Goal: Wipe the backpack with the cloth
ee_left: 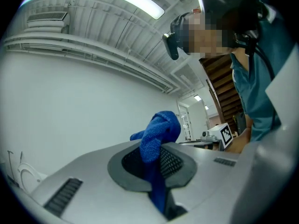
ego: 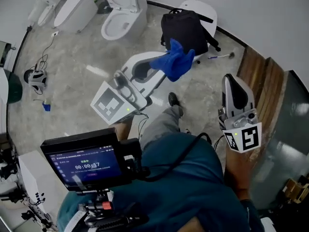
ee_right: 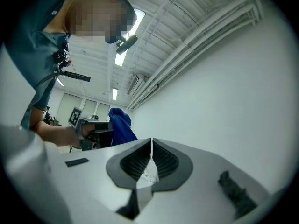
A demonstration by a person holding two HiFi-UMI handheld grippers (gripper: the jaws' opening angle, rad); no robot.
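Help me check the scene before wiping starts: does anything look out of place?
The black backpack sits on a white toilet fixture against the wall, straps hanging off it, which is an odd perch. Other toilets stand loose about the floor.

Head view looks down; 2 gripper views face upward, sharing cloth [ego: 174, 61].

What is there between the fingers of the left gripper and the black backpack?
The blue cloth. The left gripper clamps it, and in the head view its bunched end overlaps the lower edge of the backpack.
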